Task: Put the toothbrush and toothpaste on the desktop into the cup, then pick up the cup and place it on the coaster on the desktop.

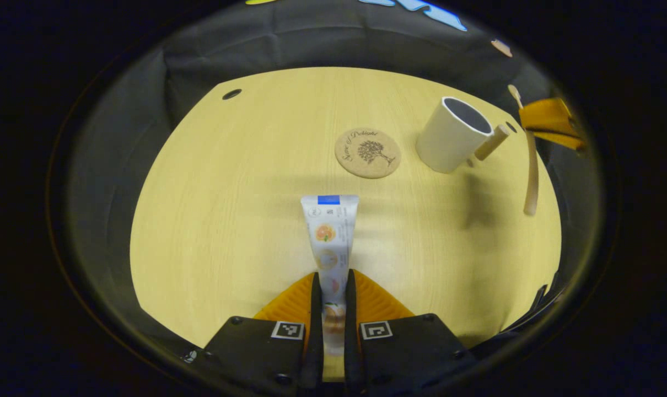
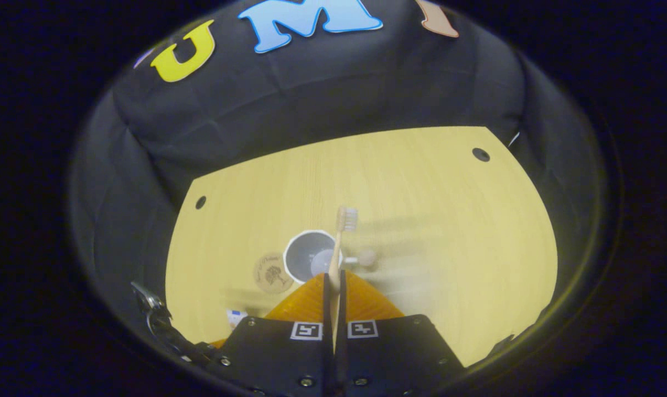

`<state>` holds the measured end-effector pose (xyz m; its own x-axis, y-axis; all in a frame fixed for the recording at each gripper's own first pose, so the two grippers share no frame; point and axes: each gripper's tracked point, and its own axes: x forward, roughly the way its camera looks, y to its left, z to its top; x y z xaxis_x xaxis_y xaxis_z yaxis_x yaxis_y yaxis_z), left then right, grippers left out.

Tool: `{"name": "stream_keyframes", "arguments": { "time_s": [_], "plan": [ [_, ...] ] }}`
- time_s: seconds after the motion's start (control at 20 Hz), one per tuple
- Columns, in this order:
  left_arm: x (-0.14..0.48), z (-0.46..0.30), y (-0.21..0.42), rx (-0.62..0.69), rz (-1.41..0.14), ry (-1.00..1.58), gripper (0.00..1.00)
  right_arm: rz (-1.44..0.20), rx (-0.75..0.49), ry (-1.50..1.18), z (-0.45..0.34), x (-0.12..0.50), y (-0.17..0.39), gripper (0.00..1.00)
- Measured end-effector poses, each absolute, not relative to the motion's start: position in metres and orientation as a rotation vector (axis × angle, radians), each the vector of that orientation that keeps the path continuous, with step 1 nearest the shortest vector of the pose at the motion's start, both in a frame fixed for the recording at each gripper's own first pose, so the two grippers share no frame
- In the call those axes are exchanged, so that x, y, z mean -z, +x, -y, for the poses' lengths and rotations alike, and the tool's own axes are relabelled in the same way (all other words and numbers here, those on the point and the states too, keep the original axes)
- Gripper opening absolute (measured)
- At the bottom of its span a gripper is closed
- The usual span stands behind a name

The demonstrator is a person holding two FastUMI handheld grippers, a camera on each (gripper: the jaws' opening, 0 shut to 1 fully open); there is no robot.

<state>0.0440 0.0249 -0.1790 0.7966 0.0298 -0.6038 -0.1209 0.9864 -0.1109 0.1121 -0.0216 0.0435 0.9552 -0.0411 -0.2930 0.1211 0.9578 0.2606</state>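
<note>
Desk (image 1: pixel 229 220) bearing the cup (image 1: pixel 449 140), apparently empty, beside the coaster (image 1: pixel 367 153). Left gripper (image 1: pixel 332 292) clamps the toothpaste (image 1: pixel 329 231) above the desk; right gripper (image 2: pixel 333 289) pinches the toothbrush (image 2: pixel 339 242), bristles up, over the cup.

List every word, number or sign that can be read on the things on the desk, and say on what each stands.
cork coaster: cursive line arched over a tree drawing, too blurred to quote.
toothpaste tube: small print, too small to read.
left gripper, right gripper: square coded markers, no words.
white cup, toothbrush: no text.
</note>
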Motion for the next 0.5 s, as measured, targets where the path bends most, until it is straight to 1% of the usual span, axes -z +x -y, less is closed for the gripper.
{"name": "stream_keyframes", "arguments": {
  "time_s": [0.1,0.15,0.25,0.3,0.5],
  "plan": [
    [0.179,-0.027,0.041,-0.084,-0.646,-0.152,0.22,-0.255,0.082,0.296,0.022,-0.064,0.125,0.03],
    [0.181,-0.029,0.039,-0.087,-0.648,-0.157,0.23,-0.234,0.086,0.298,0.024,-0.075,0.130,0.02],
    [0.184,-0.033,0.036,-0.093,-0.650,-0.167,0.22,-0.195,0.095,0.301,0.027,-0.093,0.140,0.03],
    [0.185,-0.034,0.035,-0.097,-0.651,-0.171,0.23,-0.177,0.098,0.307,0.030,-0.099,0.148,0.02],
    [0.184,-0.043,0.030,-0.111,-0.645,-0.179,0.23,-0.140,0.122,0.313,0.032,-0.108,0.178,0.02]
  ]
}}
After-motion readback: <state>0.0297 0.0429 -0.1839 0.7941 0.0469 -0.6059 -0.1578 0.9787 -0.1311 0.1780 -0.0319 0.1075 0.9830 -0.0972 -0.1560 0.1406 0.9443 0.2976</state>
